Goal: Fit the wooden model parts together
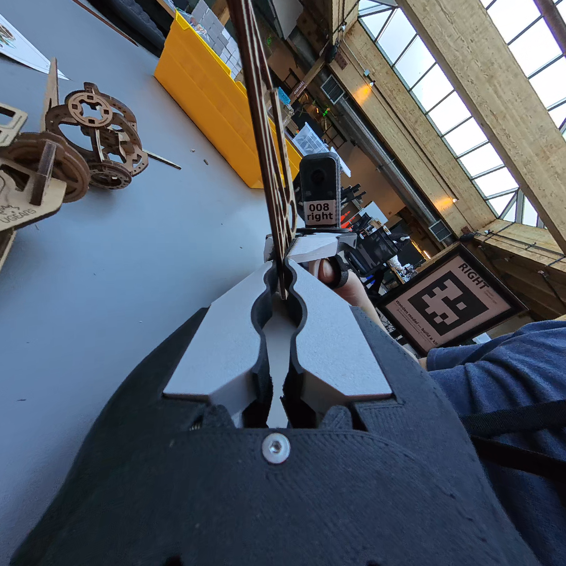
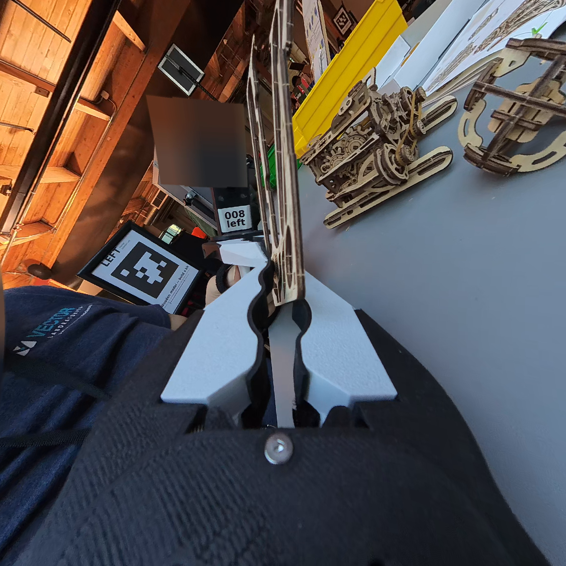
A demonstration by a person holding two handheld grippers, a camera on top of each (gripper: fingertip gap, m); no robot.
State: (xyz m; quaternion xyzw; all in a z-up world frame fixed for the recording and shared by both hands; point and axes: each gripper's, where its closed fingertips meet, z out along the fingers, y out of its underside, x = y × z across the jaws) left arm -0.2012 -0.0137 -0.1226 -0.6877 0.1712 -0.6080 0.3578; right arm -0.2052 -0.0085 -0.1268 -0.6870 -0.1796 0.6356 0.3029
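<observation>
A thin laser-cut wooden sheet (image 1: 269, 153) with cut-out parts stands on edge, held up above the grey table. My left gripper (image 1: 282, 275) is shut on its lower edge. My right gripper (image 2: 283, 286) is shut on the same sheet (image 2: 286, 153) from the opposite side. The right gripper (image 1: 309, 248) shows just beyond the sheet in the left wrist view, and the left gripper (image 2: 242, 251) shows beyond it in the right wrist view. A partly built round wooden frame (image 1: 98, 134) lies on the table; it also shows in the right wrist view (image 2: 517, 116).
A finished wooden gear model on skids (image 2: 376, 147) stands on the grey table (image 1: 137, 245). A yellow bin (image 1: 208, 101) lies along the far edge. Instruction sheets (image 2: 477, 39) lie behind the models. Framed marker signs (image 1: 444, 300) stand near a person's blue sleeve (image 1: 505, 382). The tips of both grippers are at nearly the same place.
</observation>
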